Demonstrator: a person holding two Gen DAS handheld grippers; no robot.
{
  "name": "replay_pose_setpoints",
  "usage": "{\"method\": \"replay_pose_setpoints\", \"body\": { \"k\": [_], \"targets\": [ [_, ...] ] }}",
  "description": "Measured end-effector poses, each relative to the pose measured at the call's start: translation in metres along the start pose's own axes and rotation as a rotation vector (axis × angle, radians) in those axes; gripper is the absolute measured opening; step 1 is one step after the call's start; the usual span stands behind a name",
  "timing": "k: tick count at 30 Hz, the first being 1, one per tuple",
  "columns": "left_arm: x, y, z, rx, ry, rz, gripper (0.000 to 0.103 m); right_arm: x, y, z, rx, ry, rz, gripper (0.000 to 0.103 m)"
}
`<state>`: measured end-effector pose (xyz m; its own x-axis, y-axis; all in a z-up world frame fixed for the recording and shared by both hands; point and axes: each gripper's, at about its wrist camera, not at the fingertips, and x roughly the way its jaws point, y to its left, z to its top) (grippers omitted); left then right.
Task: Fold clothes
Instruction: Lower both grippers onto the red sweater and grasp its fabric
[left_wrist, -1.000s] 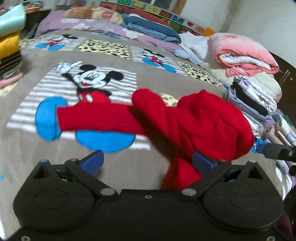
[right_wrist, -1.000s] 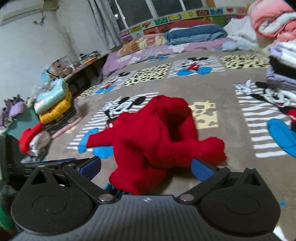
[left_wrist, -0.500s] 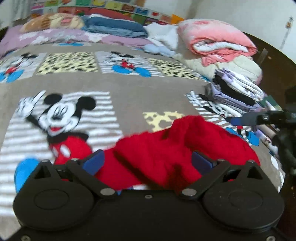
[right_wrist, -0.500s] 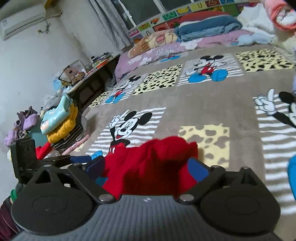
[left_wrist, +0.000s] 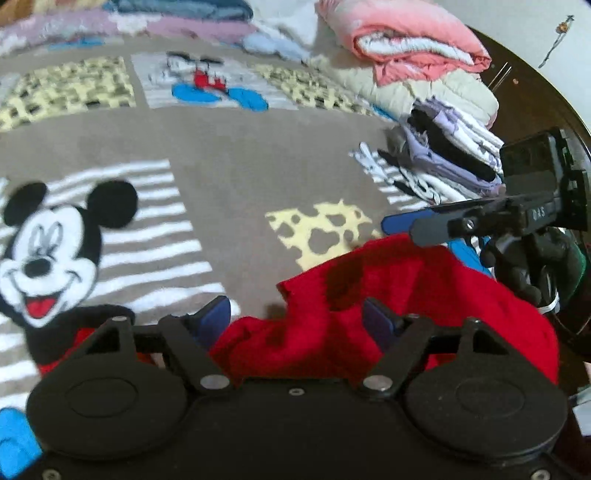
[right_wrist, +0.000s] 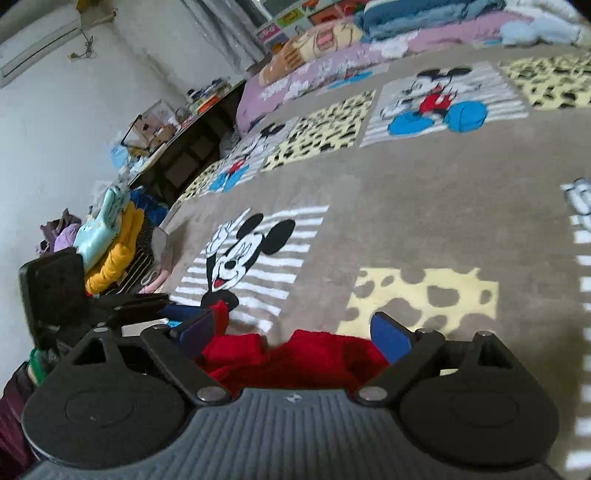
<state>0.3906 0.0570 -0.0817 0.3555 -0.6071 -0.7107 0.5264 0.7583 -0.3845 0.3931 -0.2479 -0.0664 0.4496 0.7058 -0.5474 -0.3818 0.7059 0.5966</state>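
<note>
A crumpled red fleece garment (left_wrist: 388, 306) lies on the Mickey Mouse blanket (left_wrist: 229, 166), close under both grippers. My left gripper (left_wrist: 297, 319) is open, its blue pads on either side of the red cloth's near edge. My right gripper (right_wrist: 295, 330) is open too, with the red garment (right_wrist: 303, 356) bunched between and below its fingers. In the left wrist view the right gripper (left_wrist: 480, 221) reaches in from the right, just above the garment. In the right wrist view the left gripper (right_wrist: 122, 306) shows at the left edge.
Folded piles stand at the bed's right side: a pink and cream quilt (left_wrist: 410, 55) over purple, black and white clothes (left_wrist: 450, 155). Yellow and light blue folded items (right_wrist: 110, 236) sit at the left edge. Pillows and bedding (right_wrist: 369, 33) line the far end.
Both grippers have come down and in over the red garment, which now fills the space between their fingers. The garment is more bunched, its sleeve no longer stretched out left.
</note>
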Motion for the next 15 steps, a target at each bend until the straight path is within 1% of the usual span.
{"method": "replay_pose_setpoints", "body": {
  "k": [2, 3, 4, 5, 6, 7, 10, 13, 15],
  "targets": [
    [0.008, 0.005, 0.000, -0.009, 0.033, -0.042, 0.071, 0.009, -0.007, -0.001, 0.017, 0.034, 0.030, 0.090],
    [0.010, 0.005, 0.000, -0.006, 0.046, -0.063, 0.066, 0.012, -0.010, -0.003, 0.024, 0.048, 0.044, 0.086],
    [0.009, 0.003, -0.002, 0.005, 0.050, -0.076, 0.065, 0.015, -0.013, -0.004, 0.032, 0.063, 0.059, 0.082],
    [0.007, 0.001, -0.004, 0.017, 0.050, -0.086, 0.065, 0.015, -0.012, -0.007, 0.025, 0.071, 0.068, 0.079],
    [0.003, -0.003, -0.007, 0.031, 0.044, -0.095, 0.059, 0.013, -0.011, -0.010, 0.015, 0.076, 0.083, 0.074],
    [-0.003, -0.007, -0.011, 0.046, 0.033, -0.105, 0.054, 0.010, -0.009, -0.014, 0.004, 0.081, 0.100, 0.072],
    [-0.021, -0.021, -0.022, 0.093, 0.005, -0.129, 0.054, -0.004, 0.003, -0.025, -0.045, 0.089, 0.119, 0.070],
    [-0.036, -0.041, -0.038, 0.154, -0.008, -0.127, 0.054, -0.021, 0.017, -0.038, -0.096, 0.095, 0.136, 0.069],
    [-0.048, -0.059, -0.053, 0.209, -0.010, -0.109, 0.054, -0.033, 0.032, -0.047, -0.147, 0.098, 0.137, 0.068]
  ]
}}
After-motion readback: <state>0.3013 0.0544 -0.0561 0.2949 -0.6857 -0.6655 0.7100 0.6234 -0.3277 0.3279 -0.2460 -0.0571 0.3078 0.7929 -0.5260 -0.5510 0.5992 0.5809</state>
